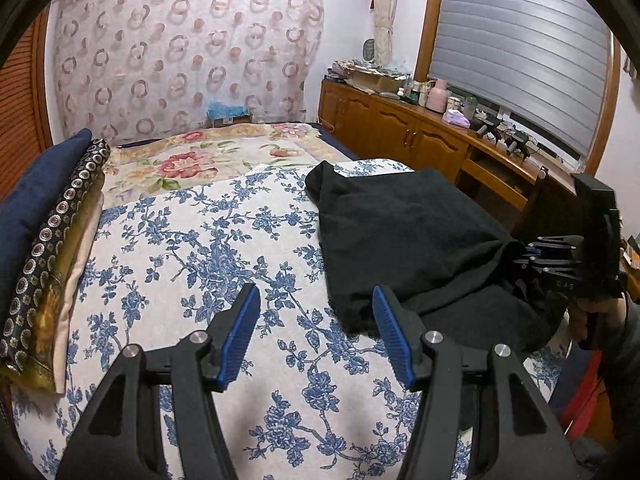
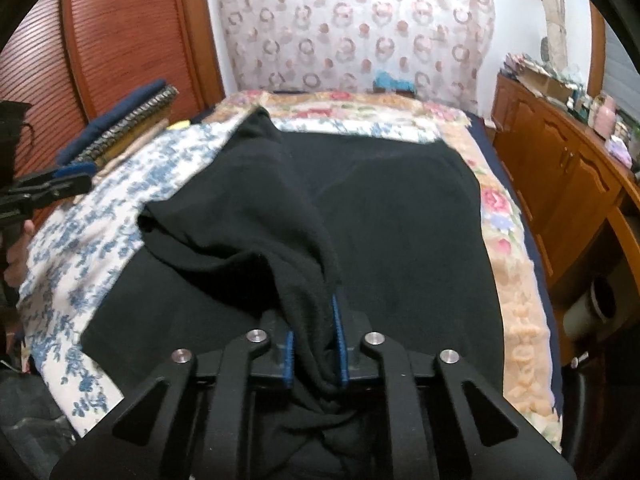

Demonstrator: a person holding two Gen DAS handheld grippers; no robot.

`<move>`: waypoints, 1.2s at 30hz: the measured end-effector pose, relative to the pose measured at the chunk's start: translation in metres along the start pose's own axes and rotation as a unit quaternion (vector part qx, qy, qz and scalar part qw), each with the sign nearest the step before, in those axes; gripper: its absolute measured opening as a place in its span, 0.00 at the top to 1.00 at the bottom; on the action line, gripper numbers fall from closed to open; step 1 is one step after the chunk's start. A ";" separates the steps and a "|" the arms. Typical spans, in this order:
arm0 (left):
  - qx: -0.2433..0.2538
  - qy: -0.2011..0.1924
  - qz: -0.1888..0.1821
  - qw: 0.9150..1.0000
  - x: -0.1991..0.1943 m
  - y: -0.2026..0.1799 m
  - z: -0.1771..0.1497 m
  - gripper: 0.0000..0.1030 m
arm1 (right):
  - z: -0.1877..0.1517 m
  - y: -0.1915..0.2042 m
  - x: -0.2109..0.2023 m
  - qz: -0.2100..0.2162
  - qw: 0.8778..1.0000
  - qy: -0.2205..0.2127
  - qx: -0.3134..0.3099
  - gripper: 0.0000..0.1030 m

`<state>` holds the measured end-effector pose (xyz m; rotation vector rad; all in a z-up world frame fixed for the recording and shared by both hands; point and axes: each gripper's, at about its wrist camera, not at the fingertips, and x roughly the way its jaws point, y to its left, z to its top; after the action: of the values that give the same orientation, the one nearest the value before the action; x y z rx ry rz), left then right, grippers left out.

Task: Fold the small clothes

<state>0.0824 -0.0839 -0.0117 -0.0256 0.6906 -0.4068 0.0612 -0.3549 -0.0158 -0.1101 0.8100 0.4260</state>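
A black garment (image 1: pixel 400 232) (image 2: pixel 380 208) lies spread on the right half of the bed, with one part folded over toward the middle. My right gripper (image 2: pixel 314 320) is shut on a bunched edge of it, and the cloth rises in a ridge from between the blue pads. In the left wrist view that right gripper (image 1: pixel 520 254) pinches the garment's right edge. My left gripper (image 1: pixel 316 296) stands open over the blue floral sheet (image 1: pixel 200 240), its right finger just beside the garment's near left corner, nothing between its pads. It also shows at the left edge of the right wrist view, left gripper (image 2: pixel 80 178).
A stack of folded cloths (image 1: pixel 52 248) with a dark blue cushion lies along the bed's left edge. A flowered blanket (image 1: pixel 192 160) covers the far end. A wooden cabinet (image 1: pixel 400 132) crowded with small items runs along the right, under a window blind.
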 end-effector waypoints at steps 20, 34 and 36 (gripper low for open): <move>0.009 -0.030 0.002 1.000 -0.016 -0.015 0.002 0.44 | -0.007 -0.020 -0.033 -0.079 0.997 -0.004 0.010 0.80; 0.016 -0.035 0.005 0.999 -0.020 -0.021 0.001 0.44 | 0.015 0.016 -0.054 -0.052 0.997 -0.062 -0.022 0.28; 0.014 -0.036 0.005 0.999 -0.020 -0.021 0.001 0.44 | 0.022 0.025 -0.041 -0.045 0.997 -0.055 -0.029 0.28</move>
<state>0.0618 -0.0961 0.0049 -0.0105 0.6142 -0.4041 0.0409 -0.3395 0.0301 -0.1756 0.6825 0.3684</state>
